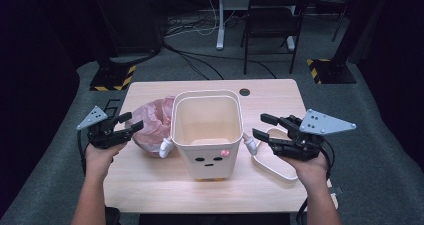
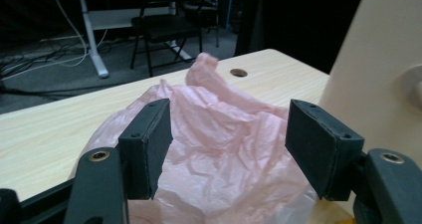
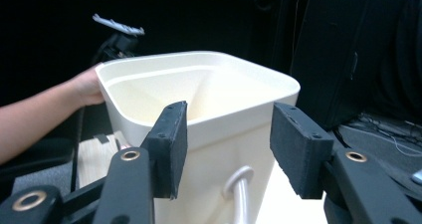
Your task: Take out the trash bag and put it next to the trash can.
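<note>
A cream bin [image 1: 207, 135] with a small face on its front stands upright and empty in the middle of the wooden table [image 1: 150, 185]. A crumpled pink plastic bag [image 1: 152, 122] lies against its left side. My left gripper [image 1: 131, 121] is open just left of the bag; in the left gripper view its jaws [image 2: 229, 149] stand wide with the bag [image 2: 219, 109] between and beyond them, the pads clear of it. My right gripper [image 1: 259, 125] is open, close to the bin's right side, above a white lid [image 1: 275, 162]. Its jaws [image 3: 226, 134] frame the bin's rim [image 3: 199, 84].
A round cable hole [image 1: 244, 92] is in the table's far edge. Beyond the table stand a black chair [image 1: 275, 15], a white desk leg [image 1: 220, 20], and two stands with yellow-black bases [image 1: 112, 77] [image 1: 330, 70]. Cables cross the grey floor.
</note>
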### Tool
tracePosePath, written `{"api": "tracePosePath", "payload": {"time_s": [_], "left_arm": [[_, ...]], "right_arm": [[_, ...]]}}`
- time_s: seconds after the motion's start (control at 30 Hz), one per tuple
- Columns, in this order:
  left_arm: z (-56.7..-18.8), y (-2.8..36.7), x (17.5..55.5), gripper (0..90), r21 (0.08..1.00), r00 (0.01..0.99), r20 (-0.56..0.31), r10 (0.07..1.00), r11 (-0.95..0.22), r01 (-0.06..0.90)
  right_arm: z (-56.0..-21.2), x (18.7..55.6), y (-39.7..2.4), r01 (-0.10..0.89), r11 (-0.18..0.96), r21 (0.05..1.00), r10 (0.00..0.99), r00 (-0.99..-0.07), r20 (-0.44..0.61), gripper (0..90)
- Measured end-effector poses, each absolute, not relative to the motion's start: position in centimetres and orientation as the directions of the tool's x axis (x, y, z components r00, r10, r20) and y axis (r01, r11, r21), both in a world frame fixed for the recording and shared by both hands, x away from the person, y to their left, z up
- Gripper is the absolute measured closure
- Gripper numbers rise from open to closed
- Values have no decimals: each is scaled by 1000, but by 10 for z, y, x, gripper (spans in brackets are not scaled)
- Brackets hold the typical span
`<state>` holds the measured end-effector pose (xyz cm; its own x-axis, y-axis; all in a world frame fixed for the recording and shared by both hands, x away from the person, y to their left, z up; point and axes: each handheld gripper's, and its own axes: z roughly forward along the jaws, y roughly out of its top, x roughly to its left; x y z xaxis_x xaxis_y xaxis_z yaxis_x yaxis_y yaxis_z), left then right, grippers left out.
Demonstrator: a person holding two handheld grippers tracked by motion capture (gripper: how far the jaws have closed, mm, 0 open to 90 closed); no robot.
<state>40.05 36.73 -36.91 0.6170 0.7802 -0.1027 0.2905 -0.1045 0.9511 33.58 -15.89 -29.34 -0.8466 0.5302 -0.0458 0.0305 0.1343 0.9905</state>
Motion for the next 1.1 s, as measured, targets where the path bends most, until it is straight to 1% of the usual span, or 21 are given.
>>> {"api": "tracePosePath", "payload": {"time_s": [0.13, 0.33, 0.47, 0.57, 0.8, 1.0, 1.1], "left_arm": [[-367, 366, 398, 347, 950, 630, -104, 769, -110, 291], [-364, 364, 396, 349, 954, 636, -92, 766, -117, 278], [-363, 361, 394, 357, 953, 611, -45, 790, -149, 263], [-362, 360, 393, 362, 956, 605, -39, 795, -147, 254], [-360, 363, 392, 379, 961, 596, -64, 801, -112, 254], [-360, 363, 391, 379, 964, 601, -64, 797, -107, 245], [-360, 362, 392, 379, 962, 604, -58, 795, -118, 248]], "right_arm": [[-302, 343, -160, 47, 160, 986, 543, -838, -48, 475], [-315, 349, -165, 45, 194, 980, 577, -813, -77, 449], [-319, 352, -171, 62, 189, 980, 591, -804, -63, 434], [-322, 352, -175, 69, 188, 980, 595, -802, -58, 423], [-346, 349, -182, 107, 203, 973, 597, -801, -37, 448], [-369, 350, -185, 137, 222, 965, 622, -782, -32, 456], [-378, 351, -191, 134, 197, 971, 633, -774, -22, 482]]}}
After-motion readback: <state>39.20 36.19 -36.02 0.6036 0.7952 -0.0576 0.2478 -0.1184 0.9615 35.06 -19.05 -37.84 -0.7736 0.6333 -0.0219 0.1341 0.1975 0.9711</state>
